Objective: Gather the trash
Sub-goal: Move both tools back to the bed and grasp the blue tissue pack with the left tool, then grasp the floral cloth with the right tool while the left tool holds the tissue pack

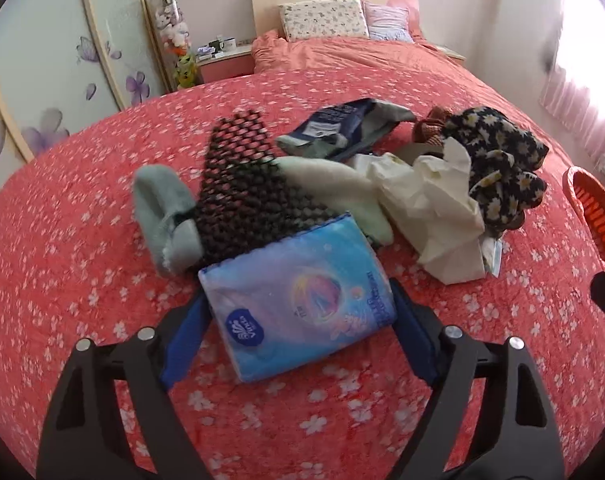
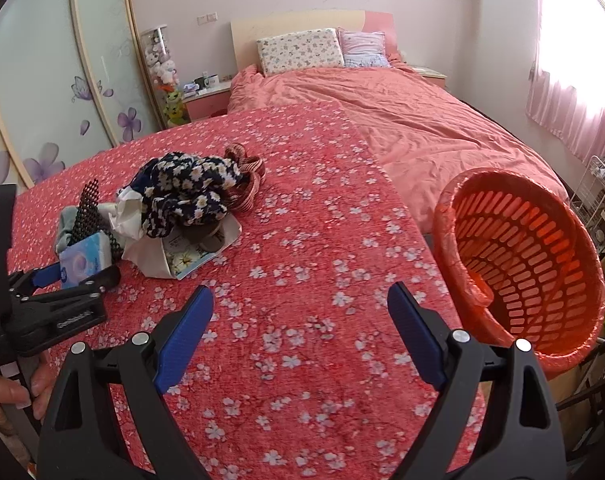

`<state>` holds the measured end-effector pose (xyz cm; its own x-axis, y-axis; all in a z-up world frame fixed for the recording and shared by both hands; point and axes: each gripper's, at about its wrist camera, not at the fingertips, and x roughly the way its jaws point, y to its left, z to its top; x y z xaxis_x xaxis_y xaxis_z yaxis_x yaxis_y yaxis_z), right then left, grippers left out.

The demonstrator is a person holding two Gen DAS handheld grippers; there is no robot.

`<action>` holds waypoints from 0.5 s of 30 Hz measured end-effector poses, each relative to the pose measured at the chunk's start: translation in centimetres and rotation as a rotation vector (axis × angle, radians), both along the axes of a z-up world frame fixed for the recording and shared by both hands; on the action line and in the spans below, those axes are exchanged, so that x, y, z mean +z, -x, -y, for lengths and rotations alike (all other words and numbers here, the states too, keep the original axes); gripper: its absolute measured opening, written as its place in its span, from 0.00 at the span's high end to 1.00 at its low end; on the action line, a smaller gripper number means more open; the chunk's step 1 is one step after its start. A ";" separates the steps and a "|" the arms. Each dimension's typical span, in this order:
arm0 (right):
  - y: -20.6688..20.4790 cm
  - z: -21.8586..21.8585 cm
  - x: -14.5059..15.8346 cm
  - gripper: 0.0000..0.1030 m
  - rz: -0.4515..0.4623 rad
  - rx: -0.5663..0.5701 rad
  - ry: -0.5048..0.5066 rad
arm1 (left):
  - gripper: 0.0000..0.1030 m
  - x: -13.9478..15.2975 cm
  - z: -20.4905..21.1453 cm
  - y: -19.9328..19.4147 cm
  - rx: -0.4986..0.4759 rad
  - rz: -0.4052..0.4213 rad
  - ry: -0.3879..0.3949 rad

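Left gripper (image 1: 298,316) jaws wide, straddling the blue tissue pack (image 1: 298,308); the pack lies on the red flowered bedspread (image 1: 82,280), and whether the pads touch its sides cannot be told. Directly ahead of these jaws, touching the pack's far edge: black mesh sheet (image 1: 242,184), with a grey sock (image 1: 164,220) ahead-left. Ahead-right, a heap: crumpled white paper (image 1: 434,216), dark daisy-print cloth (image 1: 502,160), blue-and-white wrapper (image 1: 334,128) farther back. Right gripper (image 2: 300,320) jaws wide, nothing between them, only bedspread below. Orange slotted basket (image 2: 522,256) just right of its right finger, tipped with its mouth toward the camera, lower rim cut off. A hand (image 2: 6,392) holds the left gripper's handle, mostly out of frame. Items under the daisy cloth are hard to make out.
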<state>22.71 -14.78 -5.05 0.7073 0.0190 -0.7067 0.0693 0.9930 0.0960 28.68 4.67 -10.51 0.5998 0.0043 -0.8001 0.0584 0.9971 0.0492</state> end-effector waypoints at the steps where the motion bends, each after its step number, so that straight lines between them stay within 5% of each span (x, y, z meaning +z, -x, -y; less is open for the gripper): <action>1: 0.0 -0.2 0.0 0.14 -0.001 0.005 -0.002 | 0.21 -0.1 -0.5 0.3 0.003 -0.001 0.001; 15: -4.8 -3.8 1.8 0.22 0.041 0.069 -0.149 | 0.21 -0.4 -6.9 2.8 0.078 -0.011 0.036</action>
